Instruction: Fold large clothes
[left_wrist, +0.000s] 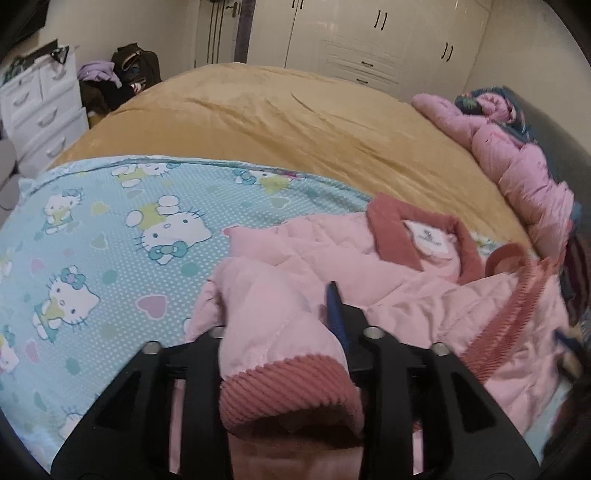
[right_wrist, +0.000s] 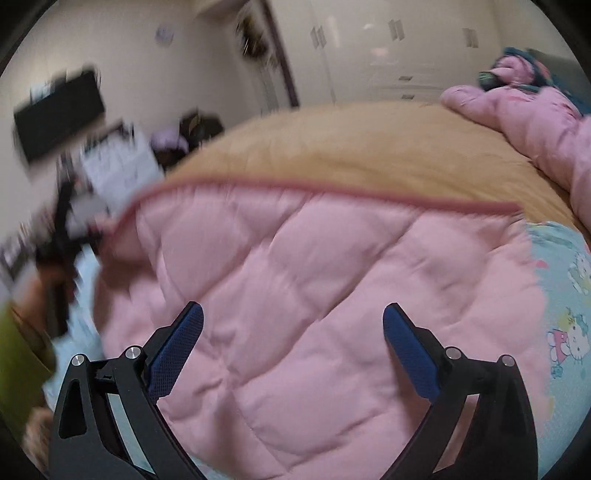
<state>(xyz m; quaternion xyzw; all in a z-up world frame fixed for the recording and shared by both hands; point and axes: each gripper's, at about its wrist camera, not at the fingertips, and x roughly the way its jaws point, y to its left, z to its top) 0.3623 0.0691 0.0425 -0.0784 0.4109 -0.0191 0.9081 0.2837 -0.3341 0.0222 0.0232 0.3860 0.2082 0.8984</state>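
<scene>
A pale pink quilted jacket (left_wrist: 406, 295) with dark pink corduroy collar and cuffs lies on the bed, its collar label facing up. One sleeve (left_wrist: 273, 321) runs between the jaws of my left gripper (left_wrist: 280, 291) and its ribbed cuff (left_wrist: 291, 391) hangs toward the camera. The sleeve hides the left finger. The right blue pad (left_wrist: 337, 314) shows its face beside the fabric, so the jaws stand partly apart. In the right wrist view my right gripper (right_wrist: 293, 306) is wide open just above the jacket's quilted body (right_wrist: 314, 277), with nothing gripped.
The jacket rests on a light blue cartoon-cat sheet (left_wrist: 110, 240) spread over a tan bedcover (left_wrist: 277, 118). Another pink padded garment (left_wrist: 517, 162) is heaped at the bed's right edge. White drawers (left_wrist: 40, 114) stand at the left and wardrobes (left_wrist: 369, 44) at the back.
</scene>
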